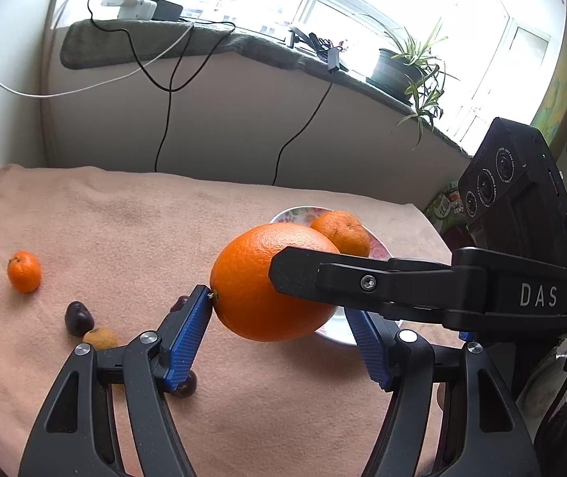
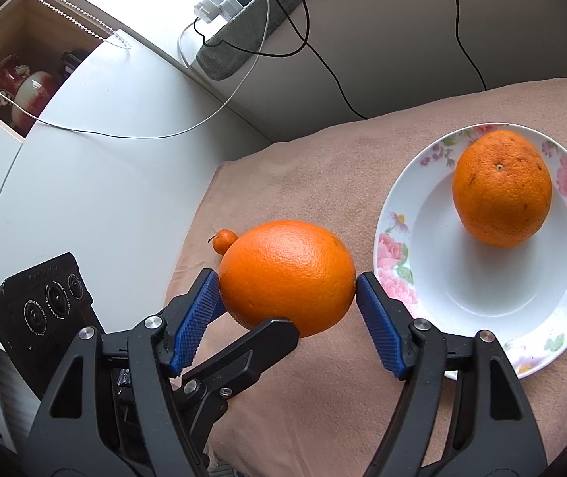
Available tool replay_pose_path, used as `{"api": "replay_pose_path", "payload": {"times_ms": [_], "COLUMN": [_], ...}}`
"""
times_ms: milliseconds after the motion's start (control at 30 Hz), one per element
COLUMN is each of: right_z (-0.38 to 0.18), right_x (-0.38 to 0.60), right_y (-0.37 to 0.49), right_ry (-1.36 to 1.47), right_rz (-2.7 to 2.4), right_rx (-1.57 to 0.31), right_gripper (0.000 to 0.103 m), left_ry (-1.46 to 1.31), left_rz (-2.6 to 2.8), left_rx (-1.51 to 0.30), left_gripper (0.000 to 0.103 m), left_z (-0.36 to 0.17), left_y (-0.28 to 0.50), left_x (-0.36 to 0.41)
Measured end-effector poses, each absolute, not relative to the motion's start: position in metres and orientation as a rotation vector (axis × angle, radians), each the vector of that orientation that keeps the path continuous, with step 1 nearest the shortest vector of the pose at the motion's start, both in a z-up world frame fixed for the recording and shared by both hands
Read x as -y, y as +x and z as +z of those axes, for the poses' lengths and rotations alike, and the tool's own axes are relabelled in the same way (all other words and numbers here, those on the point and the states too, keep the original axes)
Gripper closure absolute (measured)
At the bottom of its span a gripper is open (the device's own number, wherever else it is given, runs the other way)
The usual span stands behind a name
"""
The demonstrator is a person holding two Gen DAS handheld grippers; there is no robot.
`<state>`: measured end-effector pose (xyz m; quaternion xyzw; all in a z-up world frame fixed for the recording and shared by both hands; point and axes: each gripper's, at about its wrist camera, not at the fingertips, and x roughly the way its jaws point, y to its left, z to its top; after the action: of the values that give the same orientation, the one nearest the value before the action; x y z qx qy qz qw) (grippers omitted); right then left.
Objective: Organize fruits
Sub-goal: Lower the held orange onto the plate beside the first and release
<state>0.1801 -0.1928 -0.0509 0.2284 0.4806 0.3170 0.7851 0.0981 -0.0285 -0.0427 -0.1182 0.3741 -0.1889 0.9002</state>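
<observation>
A big orange (image 1: 251,290) hangs above the pink cloth, held by both grippers crosswise. My left gripper (image 1: 279,306) has its left blue pad on the orange's stem end, while its right pad sits half hidden behind the fruit. My right gripper (image 2: 287,286) presses both blue pads on the orange (image 2: 287,274); one left finger (image 2: 267,338) lies under it. A flowered white plate (image 2: 394,238) to the right holds a second orange (image 2: 502,189). A small mandarin (image 1: 24,271) lies far left on the cloth.
Two dark plums (image 1: 78,318) (image 1: 184,389) and a small yellowish fruit (image 1: 99,338) lie on the cloth under my left gripper. Behind the table runs a windowsill with cables, power blocks (image 1: 128,0) and a potted plant (image 1: 406,67). A white cabinet (image 2: 84,198) stands at the left.
</observation>
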Motion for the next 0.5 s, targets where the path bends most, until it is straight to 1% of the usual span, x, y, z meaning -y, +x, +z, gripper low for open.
{"api": "replay_pose_path", "payload": {"times_ms": [500], "right_z": [-0.058], "right_x": [0.233], "right_y": [0.156], "right_ry": [0.534], "right_rz": [0.638], "right_rx": [-1.025], "right_gripper": [0.028], "left_ry": [-0.234], "left_rz": [-0.46], "left_rx": [-0.783], "left_gripper": [0.034], "left_z": [-0.047], "left_y": [0.084], "left_x": [0.063]}}
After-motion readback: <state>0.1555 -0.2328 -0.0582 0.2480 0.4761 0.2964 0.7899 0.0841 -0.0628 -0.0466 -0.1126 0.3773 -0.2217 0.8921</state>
